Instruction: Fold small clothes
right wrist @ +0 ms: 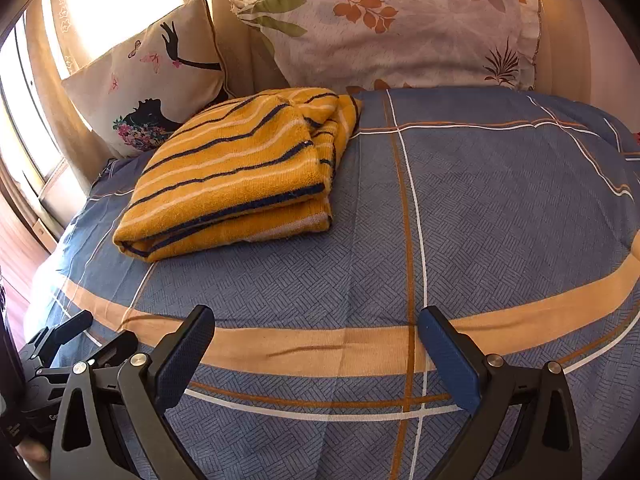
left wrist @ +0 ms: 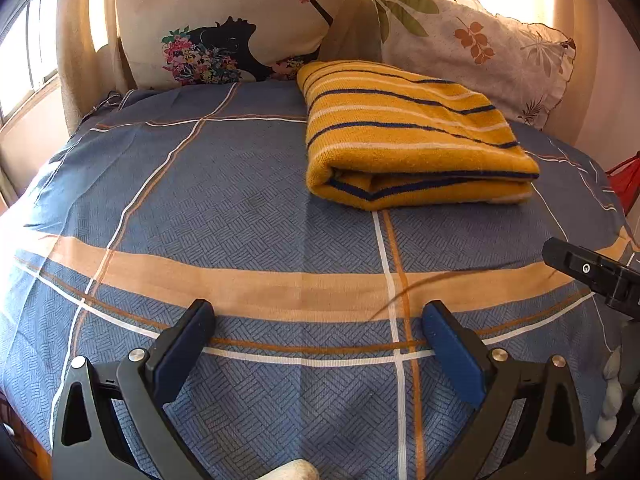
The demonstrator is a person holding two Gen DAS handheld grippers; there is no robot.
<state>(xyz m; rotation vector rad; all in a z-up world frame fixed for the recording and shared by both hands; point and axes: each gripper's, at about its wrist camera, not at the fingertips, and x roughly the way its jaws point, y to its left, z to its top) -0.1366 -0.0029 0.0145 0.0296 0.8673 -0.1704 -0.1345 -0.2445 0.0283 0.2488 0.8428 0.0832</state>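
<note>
A yellow garment with navy and white stripes (left wrist: 408, 136) lies folded into a thick rectangle on the blue checked bedsheet (left wrist: 240, 208), near the pillows. It also shows in the right wrist view (right wrist: 236, 176), far left of centre. My left gripper (left wrist: 318, 312) is open and empty, hovering over the sheet well short of the garment. My right gripper (right wrist: 316, 318) is open and empty, also over bare sheet in front of the garment. The right gripper's body shows at the right edge of the left wrist view (left wrist: 596, 272); the left gripper's body shows at lower left of the right wrist view (right wrist: 60, 352).
A cushion with a black silhouette print (left wrist: 224, 20) and a leaf-print pillow (left wrist: 480, 48) lean at the head of the bed. Curtains and a window (right wrist: 24, 112) are on the left. The bed's left edge drops to a wooden floor (right wrist: 20, 256).
</note>
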